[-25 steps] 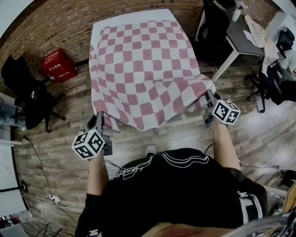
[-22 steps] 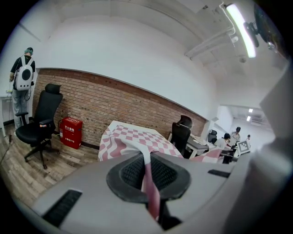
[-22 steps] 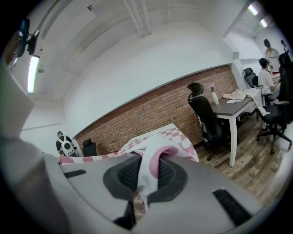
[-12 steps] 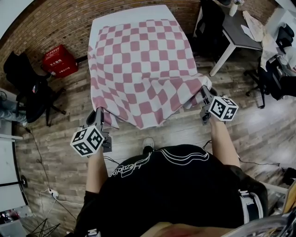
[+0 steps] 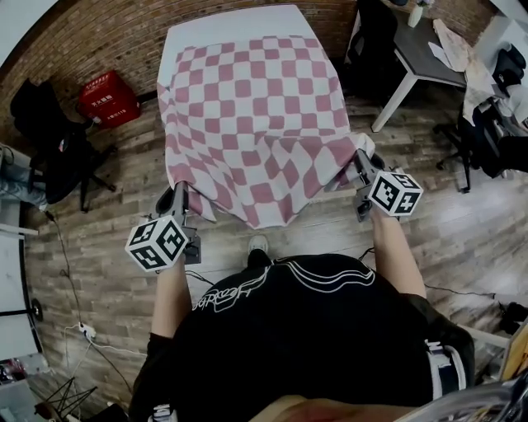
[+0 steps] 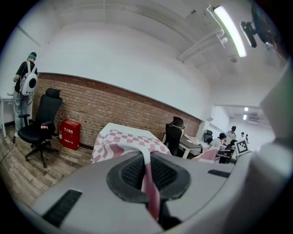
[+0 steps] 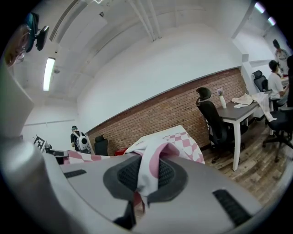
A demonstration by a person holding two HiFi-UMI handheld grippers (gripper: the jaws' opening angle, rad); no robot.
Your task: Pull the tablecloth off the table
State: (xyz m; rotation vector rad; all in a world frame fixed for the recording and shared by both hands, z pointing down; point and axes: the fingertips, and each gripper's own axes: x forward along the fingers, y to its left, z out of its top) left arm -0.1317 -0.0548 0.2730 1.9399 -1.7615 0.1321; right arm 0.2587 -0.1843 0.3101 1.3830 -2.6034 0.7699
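A pink-and-white checked tablecloth [image 5: 252,115] lies over the white table [image 5: 223,21], whose far strip is bare. The cloth's near edge sags off the table toward me. My left gripper [image 5: 176,198] is shut on the cloth's near left corner, and the pinched fold [image 6: 149,180] runs between its pads. My right gripper [image 5: 360,163] is shut on the near right corner; bunched cloth [image 7: 151,167] fills its jaws. Both grippers hang below the table's near edge, cube markers facing up.
A red box [image 5: 107,97] and a black office chair [image 5: 49,152] stand left of the table. A grey desk [image 5: 425,62] with black chairs is at the right. Brick wall behind. People stand far off in both gripper views. Wood floor underfoot.
The cloth has slid toward me, baring more white tabletop at the far end. Both grippers have kept their hold on the corners.
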